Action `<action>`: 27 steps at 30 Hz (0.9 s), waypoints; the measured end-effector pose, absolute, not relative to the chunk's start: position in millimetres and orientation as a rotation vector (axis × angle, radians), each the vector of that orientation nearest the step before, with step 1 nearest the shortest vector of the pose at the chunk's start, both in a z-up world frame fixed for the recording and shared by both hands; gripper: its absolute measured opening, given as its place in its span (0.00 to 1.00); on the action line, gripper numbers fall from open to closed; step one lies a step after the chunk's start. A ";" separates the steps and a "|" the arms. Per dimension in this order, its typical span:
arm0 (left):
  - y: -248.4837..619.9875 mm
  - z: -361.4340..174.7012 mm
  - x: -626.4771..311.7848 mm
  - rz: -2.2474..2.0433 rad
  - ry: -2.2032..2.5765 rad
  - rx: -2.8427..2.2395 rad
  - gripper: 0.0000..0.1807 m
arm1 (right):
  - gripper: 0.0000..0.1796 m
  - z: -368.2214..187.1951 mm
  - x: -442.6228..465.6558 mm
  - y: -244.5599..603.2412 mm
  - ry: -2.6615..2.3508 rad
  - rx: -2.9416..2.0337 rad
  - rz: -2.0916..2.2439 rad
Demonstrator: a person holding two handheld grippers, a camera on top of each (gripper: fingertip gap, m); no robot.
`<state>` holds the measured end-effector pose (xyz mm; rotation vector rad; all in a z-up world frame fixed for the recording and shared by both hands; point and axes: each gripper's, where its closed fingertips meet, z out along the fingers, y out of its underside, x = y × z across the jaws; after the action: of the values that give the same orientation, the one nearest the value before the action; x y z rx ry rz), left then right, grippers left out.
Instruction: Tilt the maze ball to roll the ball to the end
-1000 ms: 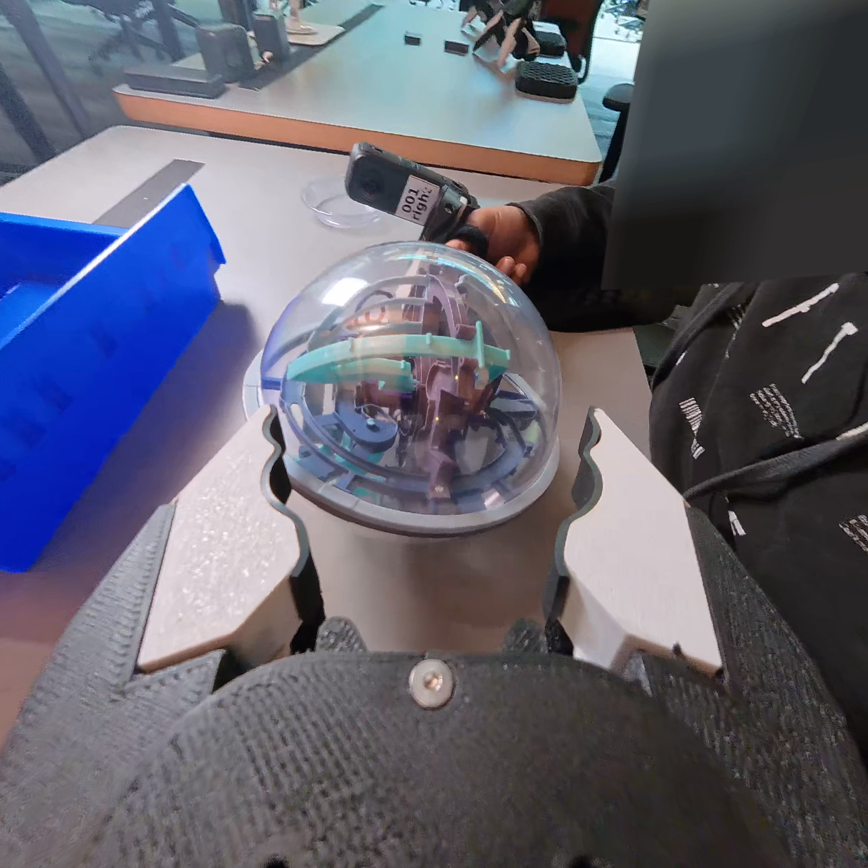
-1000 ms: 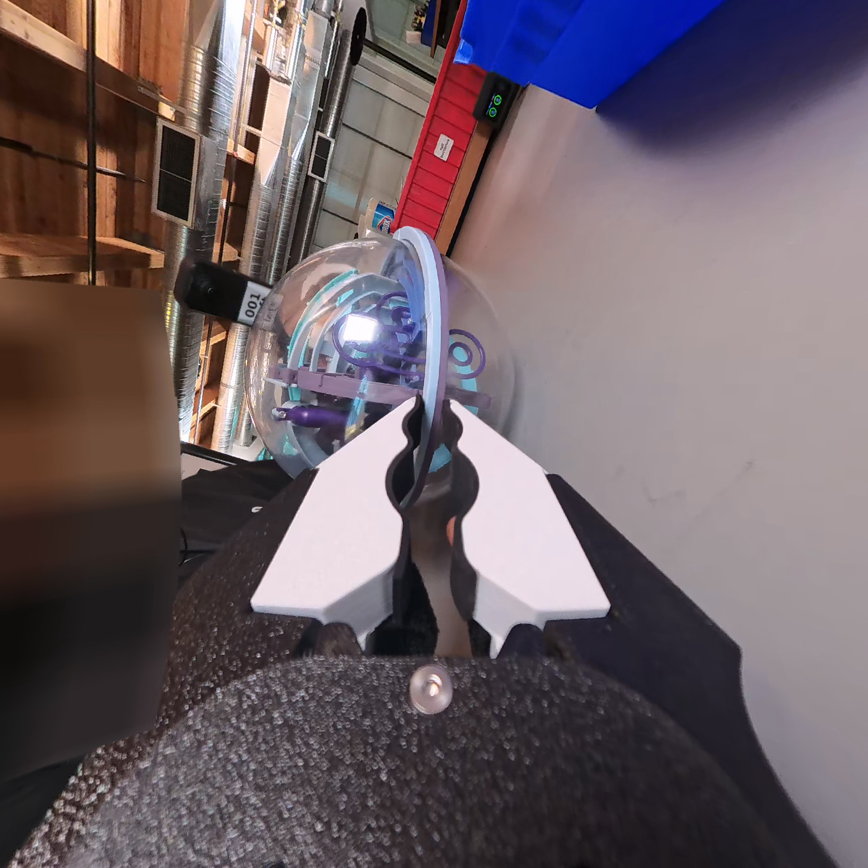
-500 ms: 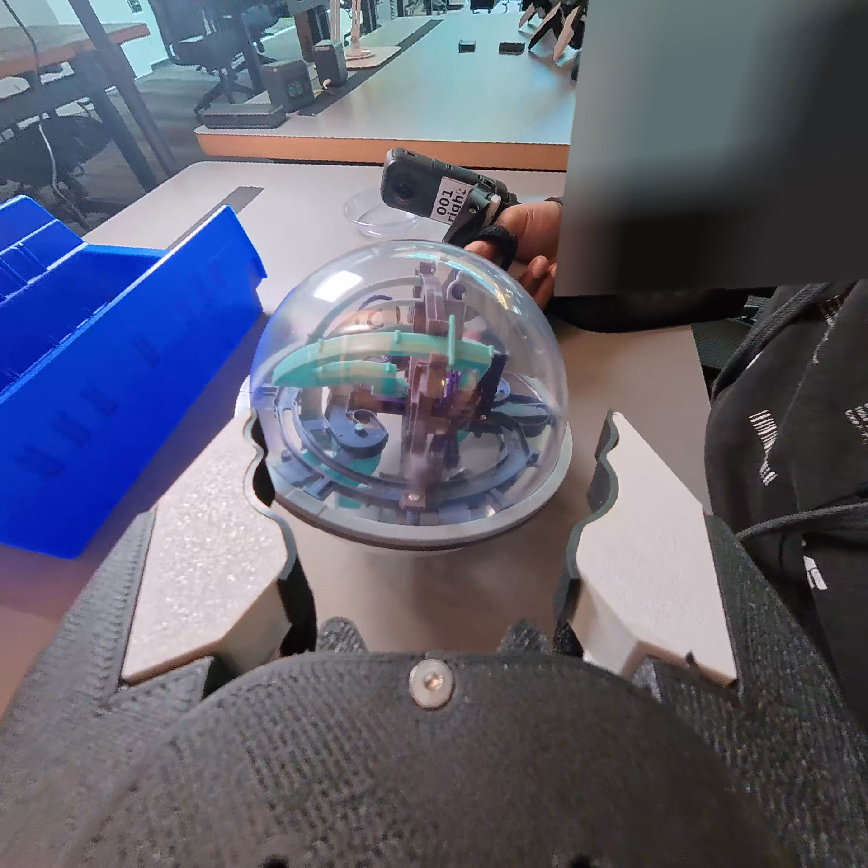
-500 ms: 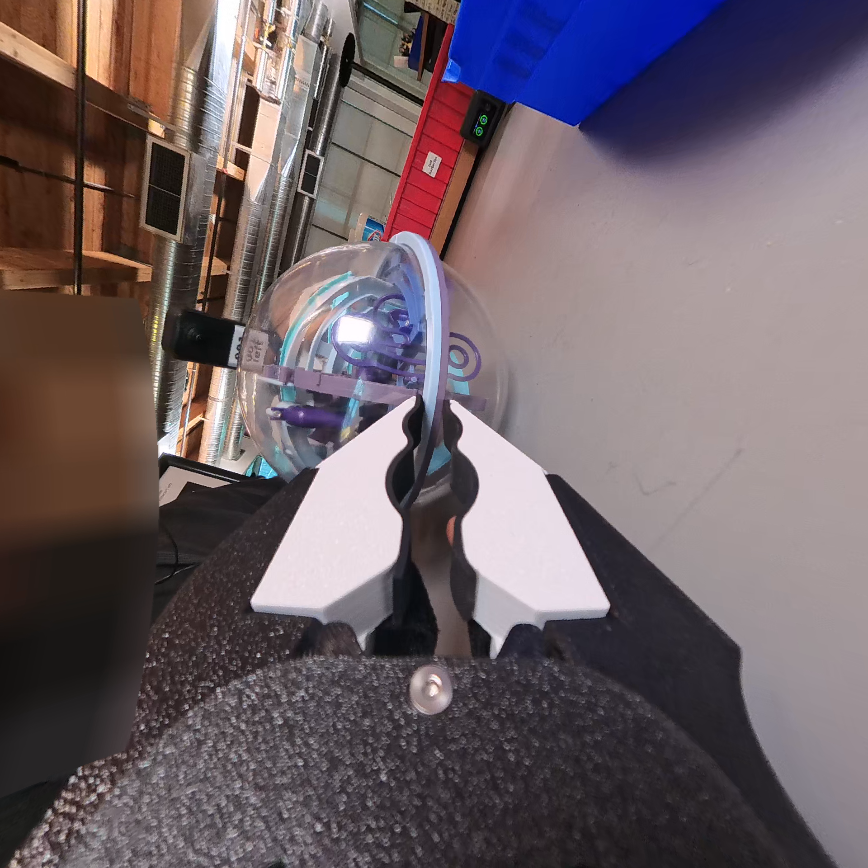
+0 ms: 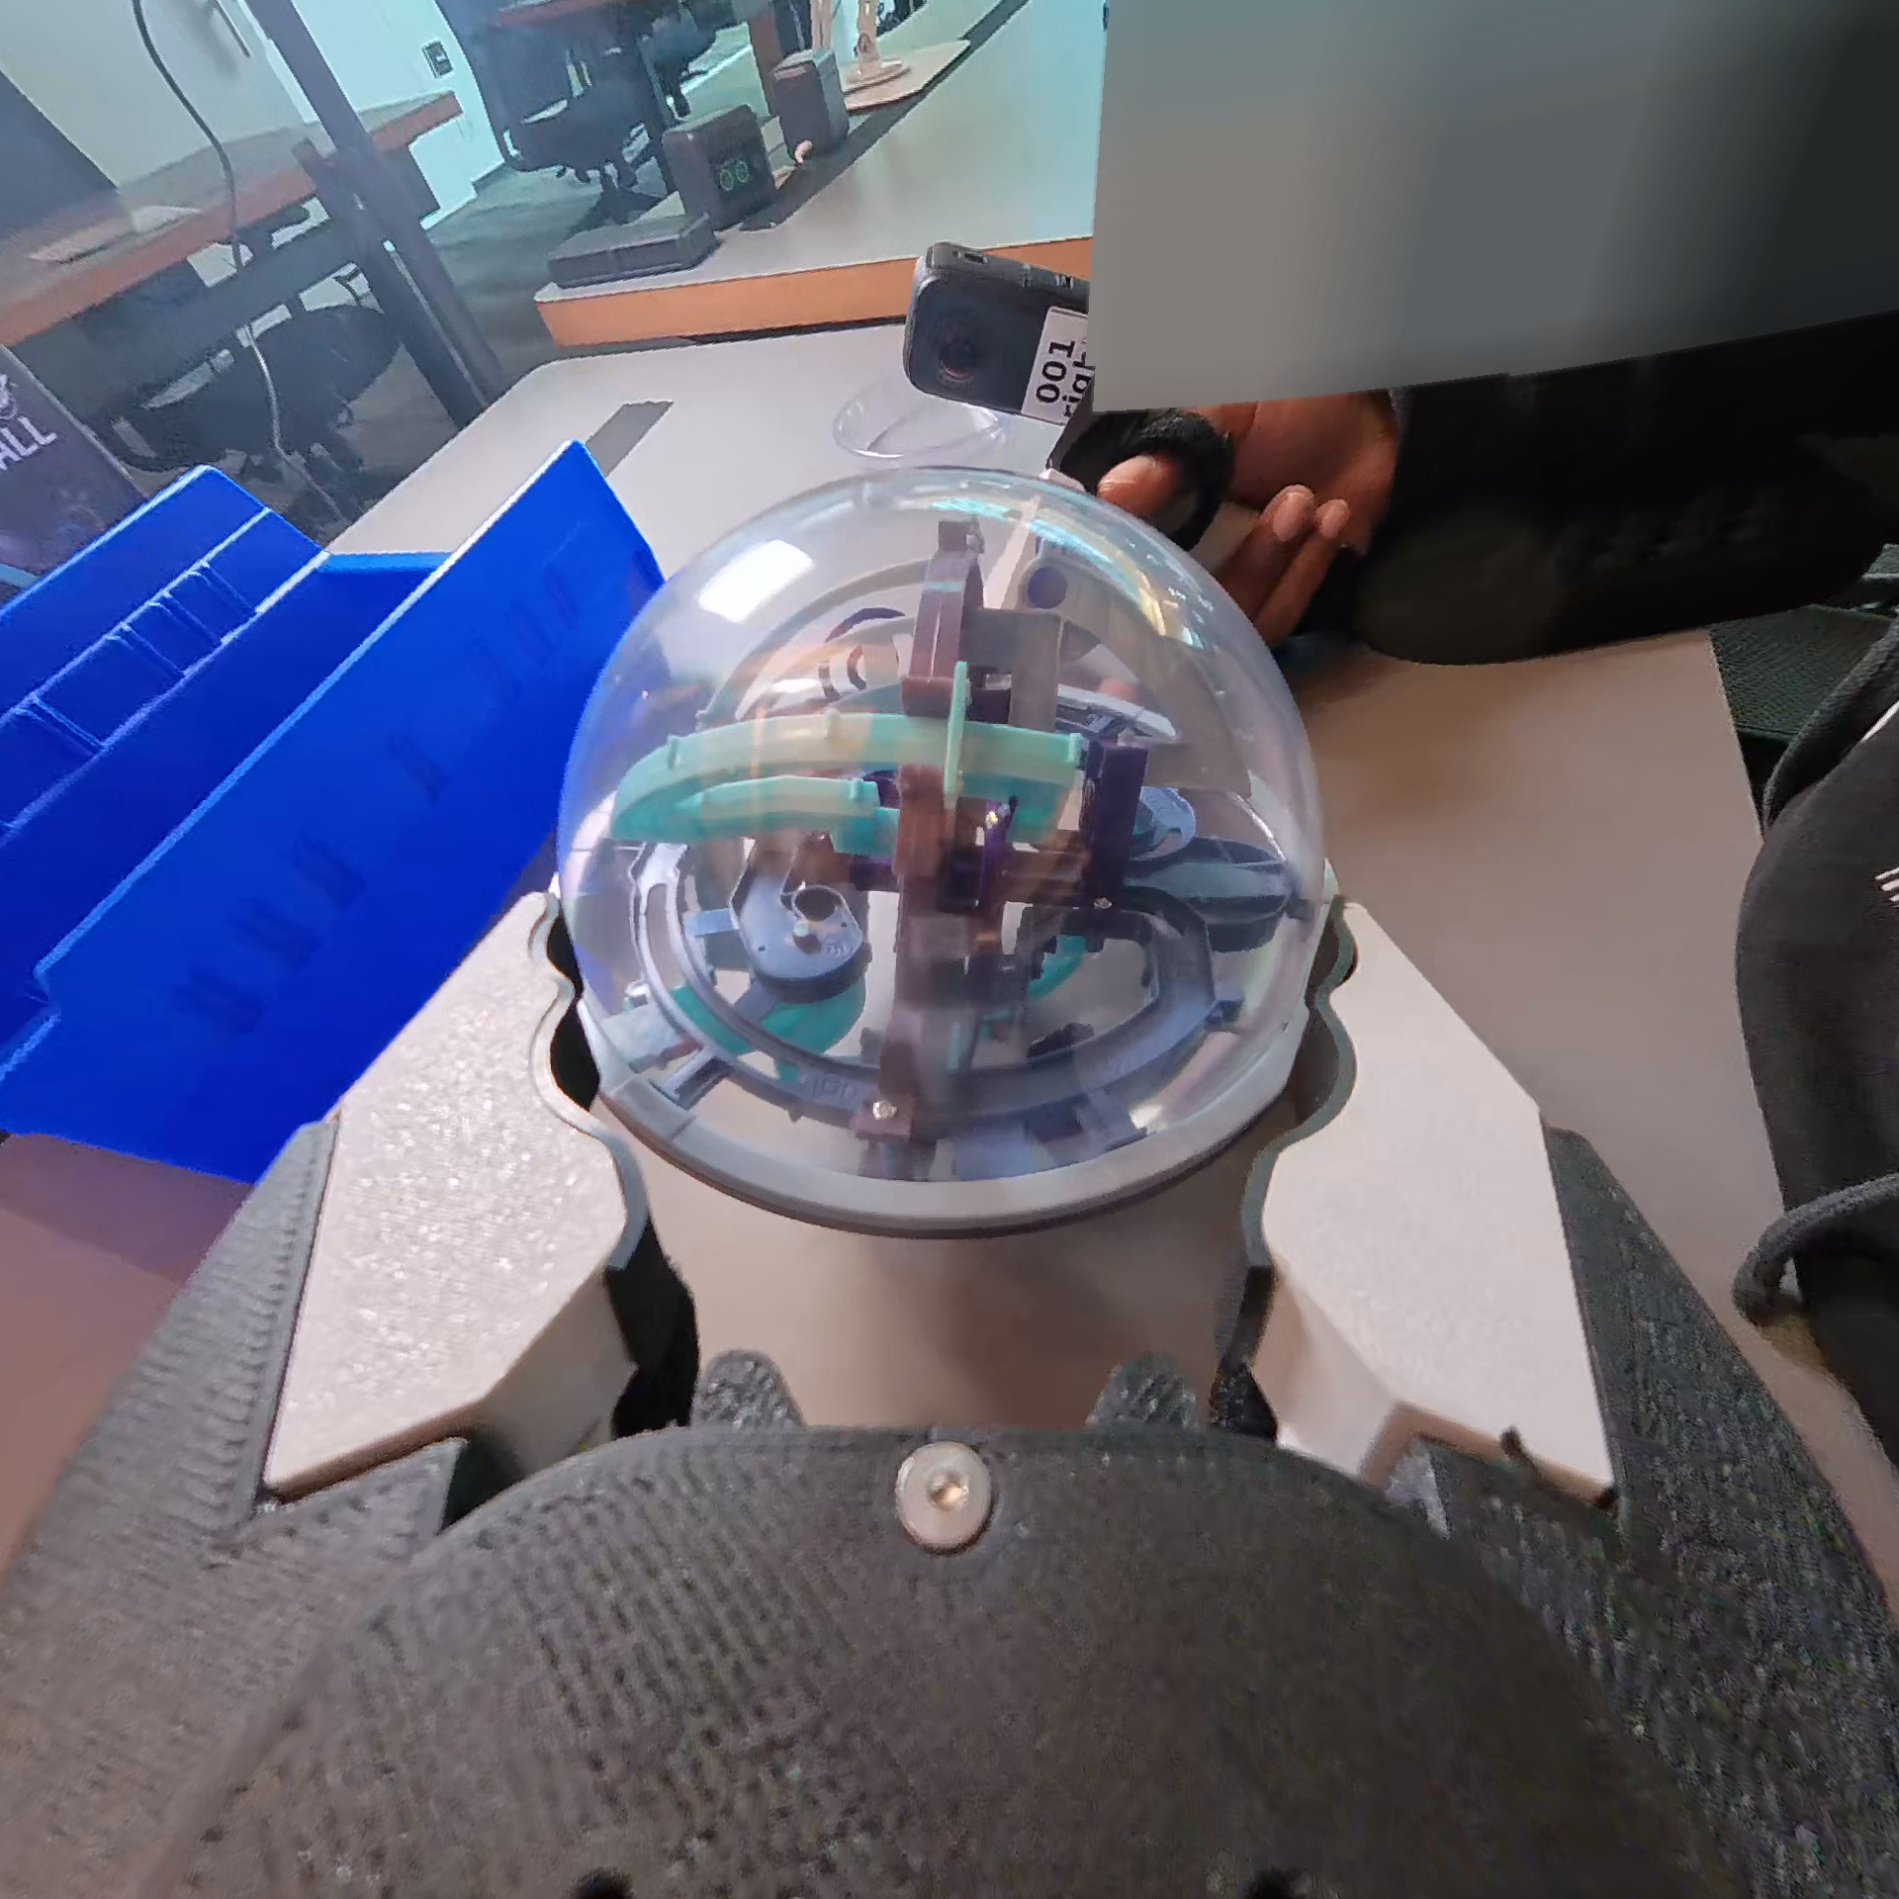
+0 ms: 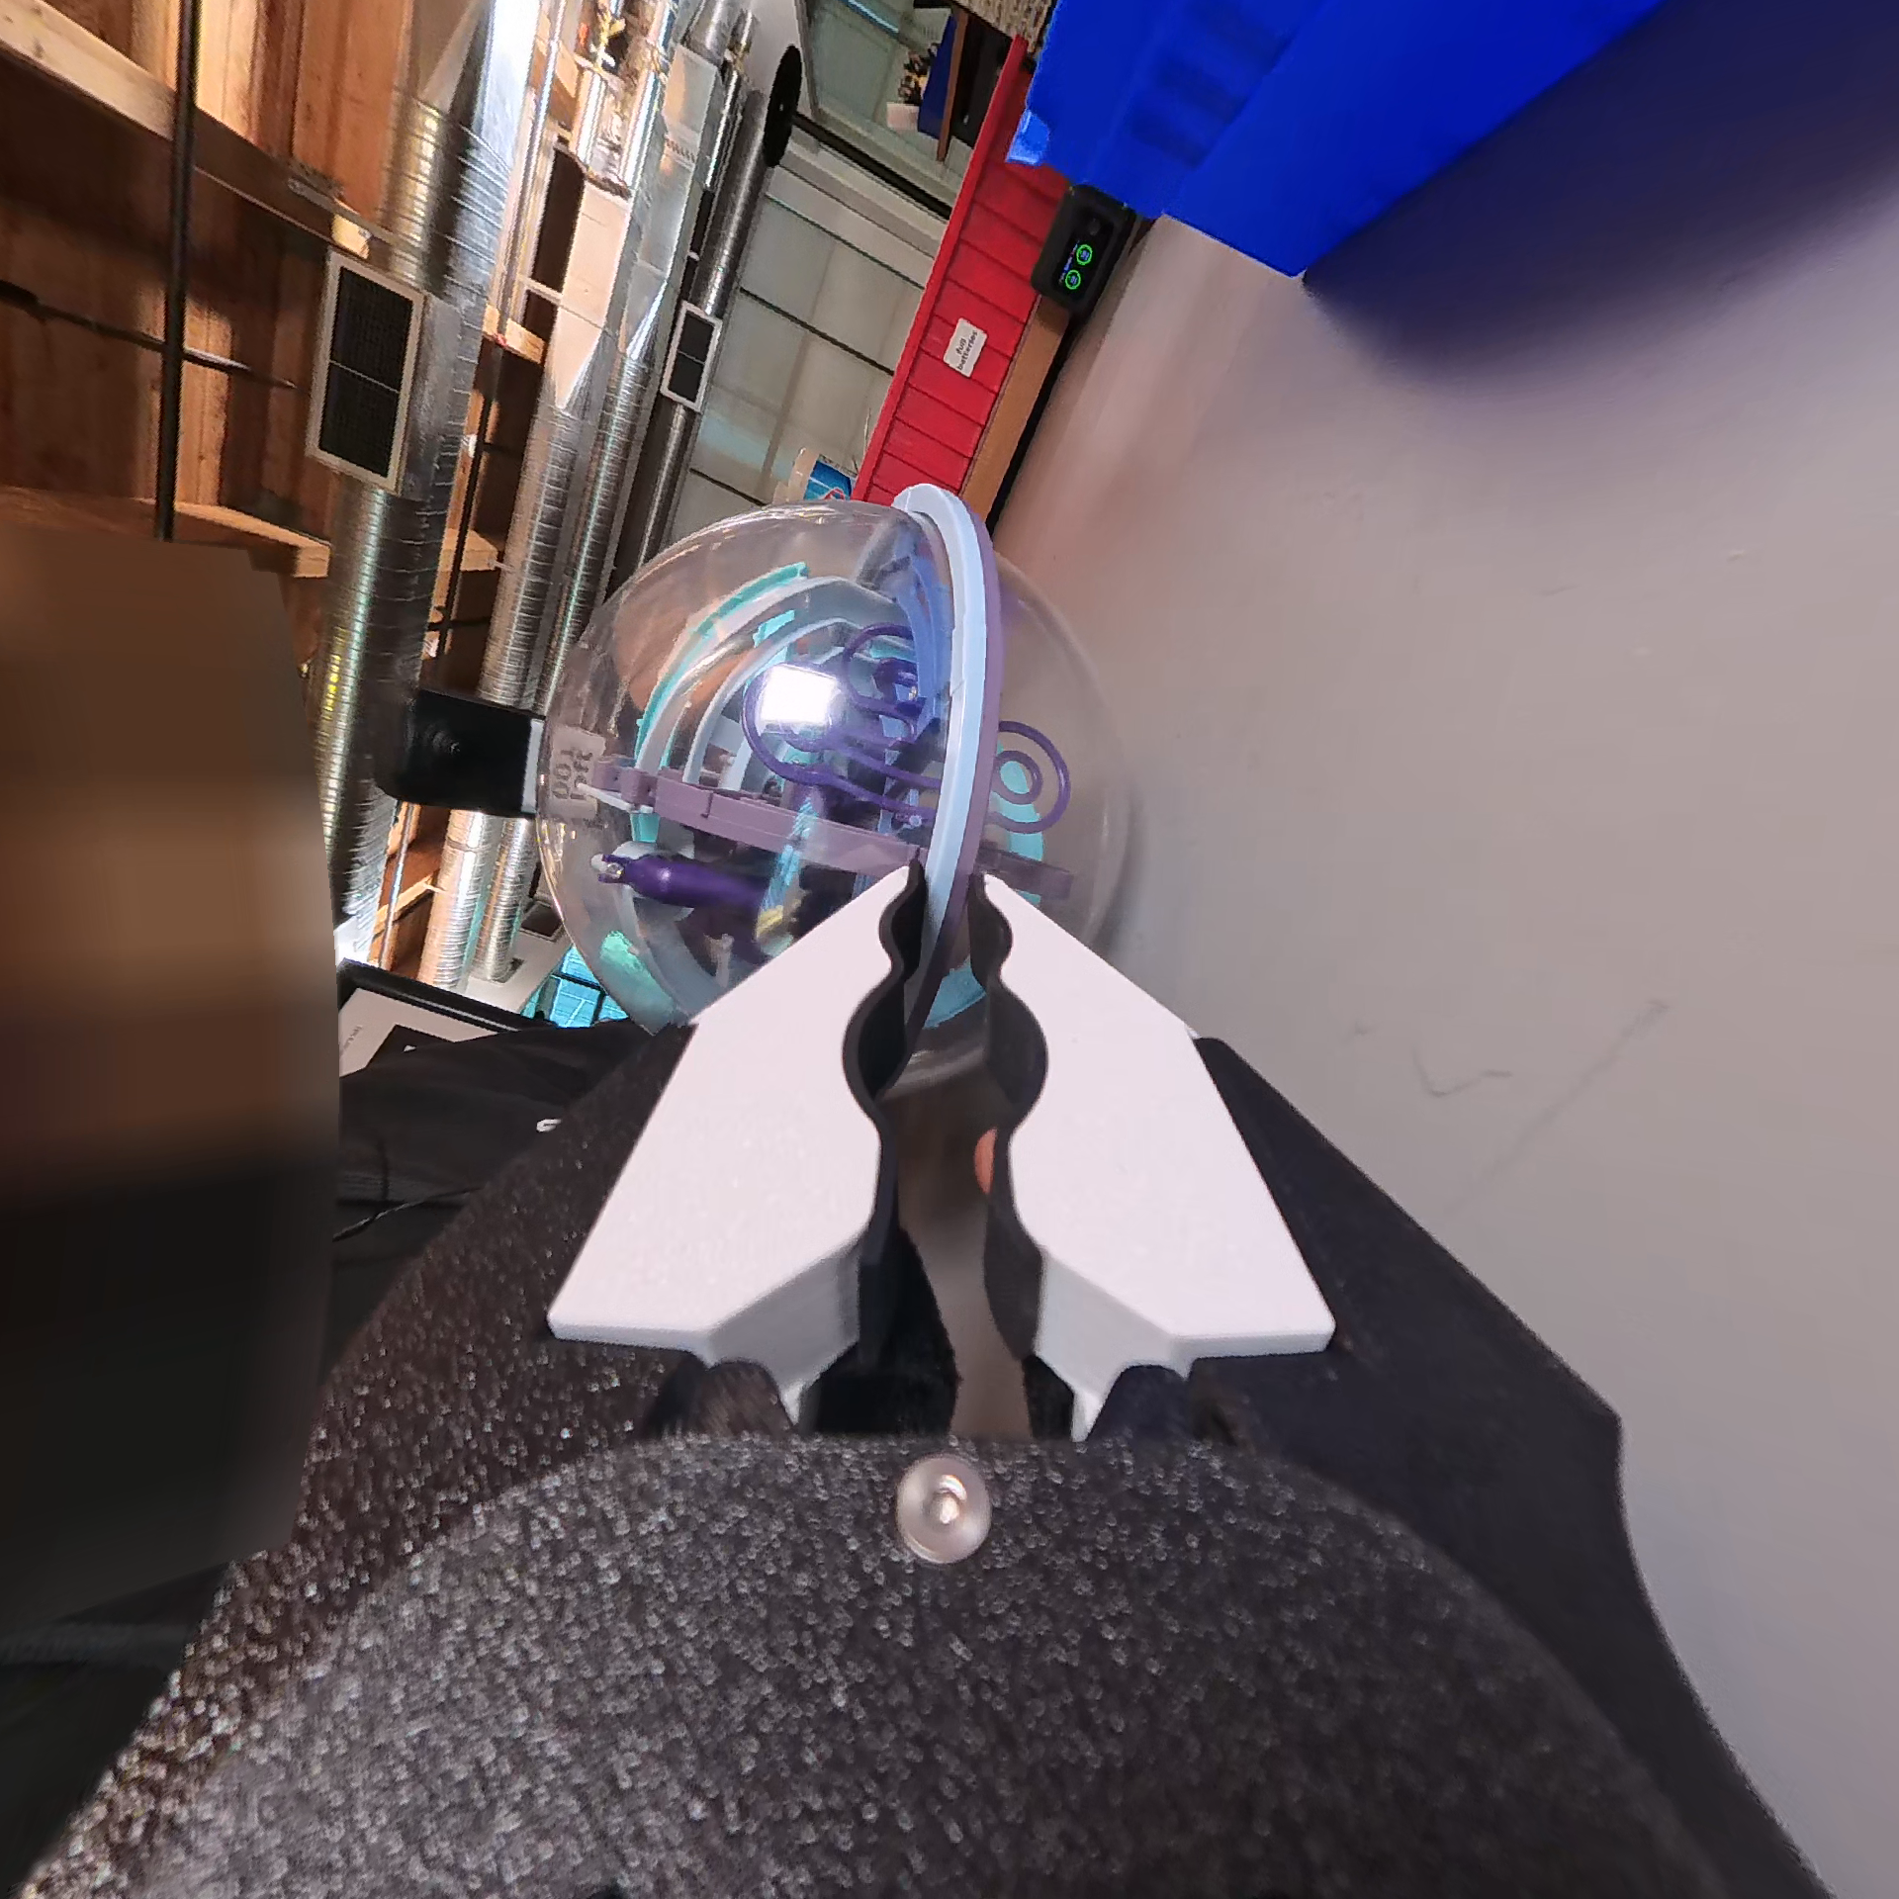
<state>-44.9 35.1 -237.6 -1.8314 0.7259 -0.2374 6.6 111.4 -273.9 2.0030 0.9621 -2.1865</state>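
Observation:
The maze ball is a clear sphere with teal, purple and brown tracks and a grey rim around its middle. It sits low over the grey table. My left gripper is open wide, its white fingers flanking the ball at rim height, touching or nearly so. My right gripper is shut on the ball's rim from the far side, with the ball beyond its fingertips. Its camera and the hand show behind the ball. I cannot pick out the small ball inside.
A blue bin stands close on the left of the ball, and it also shows in the right wrist view. A clear shallow dish lies behind the ball. A person's black clothing fills the right side.
My left gripper has moved forward, so the ball now sits between its open fingers. The right gripper has kept hold of the rim, and the ball has turned slightly.

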 end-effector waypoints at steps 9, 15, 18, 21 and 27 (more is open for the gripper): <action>33.0 -238.1 -45.7 -0.226 0.729 -1.774 0.76 | 0.03 -271.5 6.8 108.7 1.072 2.015 -2.213; 33.7 -240.5 -47.2 -0.217 0.737 -1.744 0.80 | 0.03 -269.1 7.5 98.8 1.270 1.991 -2.226; 34.2 -240.1 -47.0 -0.217 0.744 -1.723 0.81 | 0.03 -269.0 8.2 94.3 1.363 1.978 -2.223; 34.3 -239.9 -46.7 -0.221 0.748 -1.699 0.82 | 0.03 -267.8 9.0 92.5 1.447 1.968 -2.233; 35.1 -240.2 -46.9 -0.234 0.754 -1.662 0.82 | 0.03 -265.4 10.3 92.6 1.569 1.957 -2.255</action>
<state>-46.9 35.1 -240.2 -1.6620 0.7539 -0.2339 10.3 92.6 -265.4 1.9573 1.5687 -2.2551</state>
